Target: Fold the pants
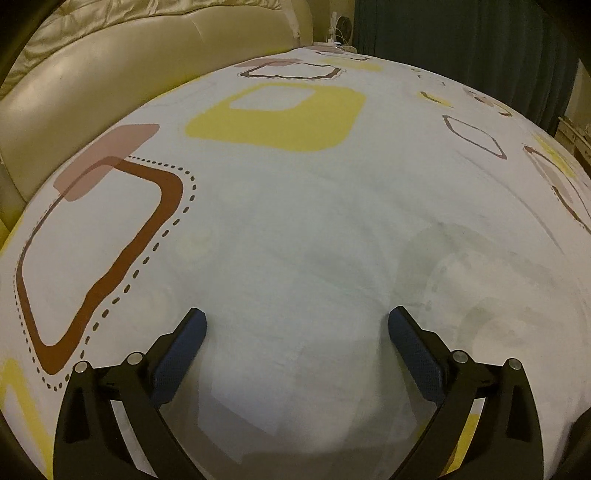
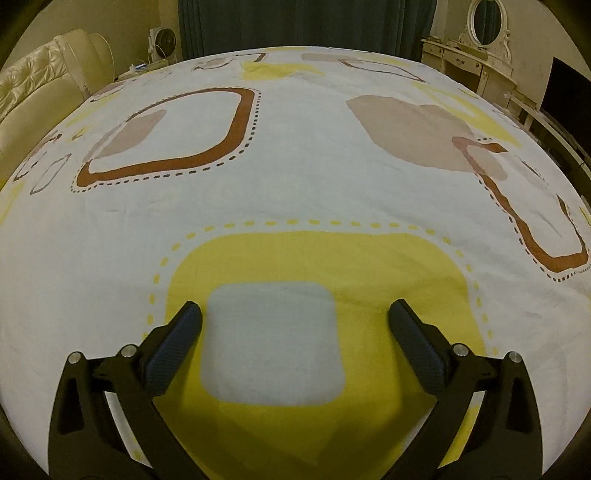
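No pants show in either view. My left gripper (image 1: pixel 297 319) is open and empty, its blue-padded fingers spread wide just above a white bedsheet (image 1: pixel 295 221) printed with yellow, brown and pink squares. My right gripper (image 2: pixel 295 312) is also open and empty, hovering over a large yellow square (image 2: pixel 317 258) printed on the same sheet (image 2: pixel 295 166).
A cream padded headboard (image 1: pixel 92 81) runs along the bed's left side and shows in the right wrist view (image 2: pixel 33 92). A dark green curtain (image 2: pixel 306 22) hangs behind the bed. A fan (image 2: pixel 162 38) stands at the far left corner, and a white dressing table with an oval mirror (image 2: pixel 484 40) at the right.
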A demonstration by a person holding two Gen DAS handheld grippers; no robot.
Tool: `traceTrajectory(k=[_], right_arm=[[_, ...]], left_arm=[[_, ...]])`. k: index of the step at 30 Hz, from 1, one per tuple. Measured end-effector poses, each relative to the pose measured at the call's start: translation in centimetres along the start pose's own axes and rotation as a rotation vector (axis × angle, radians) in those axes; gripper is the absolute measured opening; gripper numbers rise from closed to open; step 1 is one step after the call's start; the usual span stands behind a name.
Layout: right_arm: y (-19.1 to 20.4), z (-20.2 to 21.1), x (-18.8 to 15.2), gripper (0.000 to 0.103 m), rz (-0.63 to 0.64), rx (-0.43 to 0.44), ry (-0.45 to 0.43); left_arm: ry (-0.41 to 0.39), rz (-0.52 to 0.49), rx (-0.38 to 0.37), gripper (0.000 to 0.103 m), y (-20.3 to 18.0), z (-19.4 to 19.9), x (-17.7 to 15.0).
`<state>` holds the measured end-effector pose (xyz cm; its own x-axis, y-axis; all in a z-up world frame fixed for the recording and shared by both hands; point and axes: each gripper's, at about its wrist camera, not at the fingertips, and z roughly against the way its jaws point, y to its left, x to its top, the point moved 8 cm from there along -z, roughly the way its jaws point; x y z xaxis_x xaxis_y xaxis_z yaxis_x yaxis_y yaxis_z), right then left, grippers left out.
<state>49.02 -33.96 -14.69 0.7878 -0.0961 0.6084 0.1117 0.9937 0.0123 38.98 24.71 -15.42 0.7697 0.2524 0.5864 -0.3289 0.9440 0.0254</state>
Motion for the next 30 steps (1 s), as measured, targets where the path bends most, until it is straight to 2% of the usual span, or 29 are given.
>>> traceTrajectory(k=[30], right_arm=[[-0.06, -0.05, 0.02, 0.101, 0.0, 0.001, 0.001]], left_arm=[[0.0, 0.002, -0.003, 0.098, 0.05, -0.1, -0.04]])
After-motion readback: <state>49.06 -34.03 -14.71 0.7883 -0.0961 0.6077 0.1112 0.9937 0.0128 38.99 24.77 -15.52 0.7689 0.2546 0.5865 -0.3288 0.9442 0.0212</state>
